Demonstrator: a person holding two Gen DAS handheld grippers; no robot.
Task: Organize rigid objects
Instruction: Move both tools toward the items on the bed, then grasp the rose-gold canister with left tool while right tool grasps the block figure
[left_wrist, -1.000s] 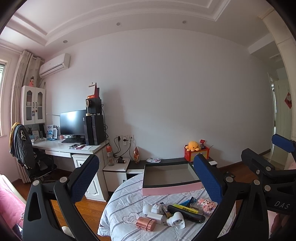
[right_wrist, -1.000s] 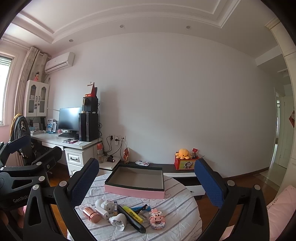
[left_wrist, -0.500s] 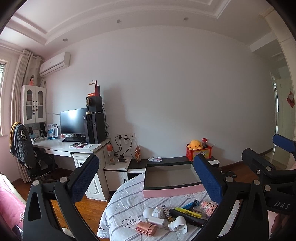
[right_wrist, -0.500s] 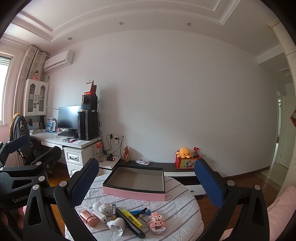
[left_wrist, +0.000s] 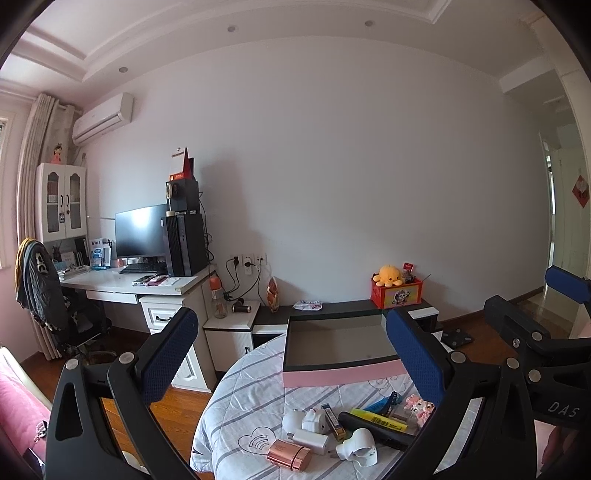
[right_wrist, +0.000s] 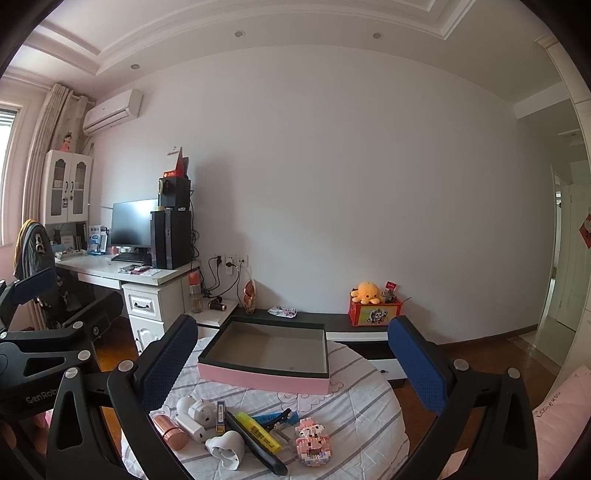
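A pink box (left_wrist: 338, 373) (right_wrist: 264, 378) with a dark empty inside stands open on a round table with a striped cloth (left_wrist: 243, 402) (right_wrist: 354, 410). In front of it lies a pile of small objects: a rose-gold cylinder (left_wrist: 289, 455) (right_wrist: 169, 432), a white plug adapter (left_wrist: 358, 446) (right_wrist: 226, 448), a yellow highlighter (left_wrist: 378, 420) (right_wrist: 258, 432), a long black object (right_wrist: 255, 445), and a pink brick figure (left_wrist: 417, 404) (right_wrist: 312, 441). My left gripper (left_wrist: 295, 358) and right gripper (right_wrist: 291, 360) are both open and empty, held above and short of the pile.
A white desk (left_wrist: 147, 286) with monitor and computer tower stands at the left wall, with a chair (left_wrist: 40, 291) beside it. A low dark cabinet (right_wrist: 332, 321) with a red toy box and yellow plush runs behind the table. Wooden floor surrounds the table.
Both views have tilted down slightly and drawn a little closer to the table, so the objects sit lower in frame. Both grippers stay open.
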